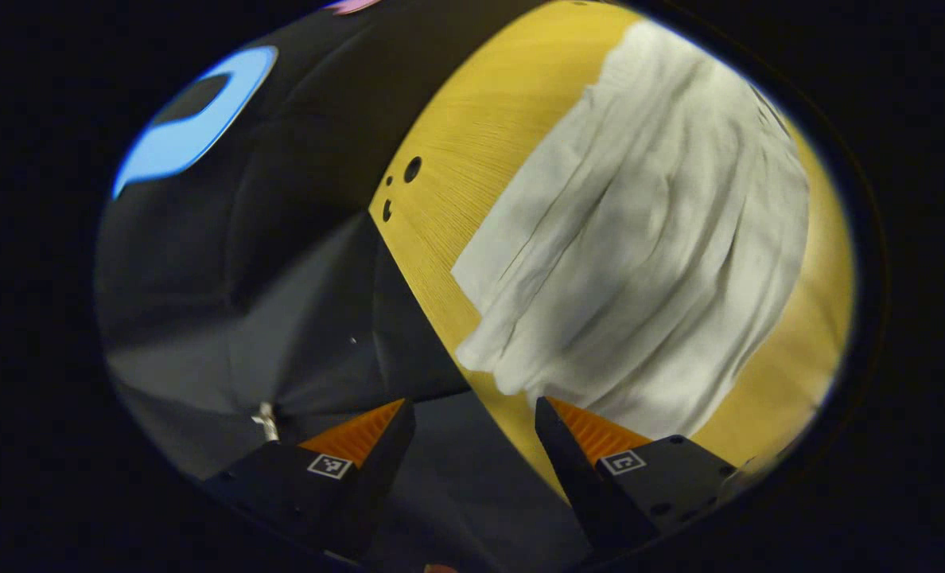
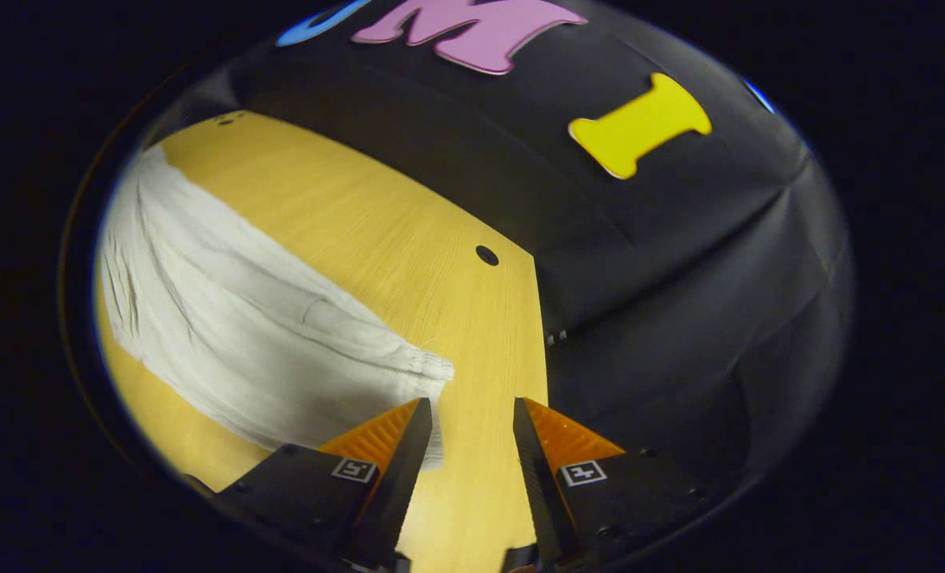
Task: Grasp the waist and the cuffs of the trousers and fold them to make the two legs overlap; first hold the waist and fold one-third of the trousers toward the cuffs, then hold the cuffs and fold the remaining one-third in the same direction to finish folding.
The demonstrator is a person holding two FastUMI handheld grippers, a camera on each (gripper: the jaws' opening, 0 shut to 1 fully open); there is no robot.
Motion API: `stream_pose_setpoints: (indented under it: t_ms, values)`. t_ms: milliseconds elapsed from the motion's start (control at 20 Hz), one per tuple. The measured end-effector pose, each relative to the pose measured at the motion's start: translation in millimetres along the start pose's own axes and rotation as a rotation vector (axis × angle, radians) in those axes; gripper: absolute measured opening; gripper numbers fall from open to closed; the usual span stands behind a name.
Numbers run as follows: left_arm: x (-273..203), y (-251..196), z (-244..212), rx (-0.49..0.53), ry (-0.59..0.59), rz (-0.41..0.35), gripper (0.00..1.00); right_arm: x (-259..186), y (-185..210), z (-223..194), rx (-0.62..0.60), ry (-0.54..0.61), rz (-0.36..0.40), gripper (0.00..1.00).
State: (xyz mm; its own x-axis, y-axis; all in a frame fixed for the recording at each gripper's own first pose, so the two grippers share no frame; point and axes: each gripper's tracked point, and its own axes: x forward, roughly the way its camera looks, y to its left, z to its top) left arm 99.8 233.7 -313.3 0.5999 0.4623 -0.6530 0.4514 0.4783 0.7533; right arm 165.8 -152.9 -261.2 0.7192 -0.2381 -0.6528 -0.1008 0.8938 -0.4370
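Right gripper view shows my right gripper (image 2: pixel 468 414) with fingers apart and nothing between them, hanging low over the yellow wooden table (image 2: pixel 409 239), just beside the gathered end of the crumpled white cloth trousers (image 2: pixel 250 334); my one finger is over the edge of this end, but I cannot tell if it touches the fabric. In left gripper view my left gripper (image 1: pixel 472 414) is also wide apart and empty, near the table's edge, w/ the other end of the trousers just in front of one finger and the dark booth cloth behind the other. The trousers lie spread flat on the table, wrinkled, so I judge no fold is done yet. Risks, as I see it: 1) fabric is thin and lies flat, so if I close too high I pinch air, and if too deep I take only the top layer and the legs will not overlap evenly; 2) wrinkles may drag and bunch when I lift, making a crooked fold; 3) left side is close to the table edge, so the cloth may slip off. Both grippers point down and forward, tilted vs. the table.
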Motion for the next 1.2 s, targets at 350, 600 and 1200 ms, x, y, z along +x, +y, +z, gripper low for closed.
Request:
stream_pose_setpoints:
  t_ms: [350,600,1200]
  values:
    - [-30,-47,14,-0.667,-0.079,-0.151,0.98,-17,33,-33,0.524,0.075,0.064,0.85]
    - [-50,-68,34,-1.048,-0.141,-0.263,0.97,-19,48,-50,0.851,0.153,0.097,0.88]
    - [-79,-75,47,-1.765,-0.208,-0.446,0.96,20,48,-59,1.246,0.209,0.11,0.91]
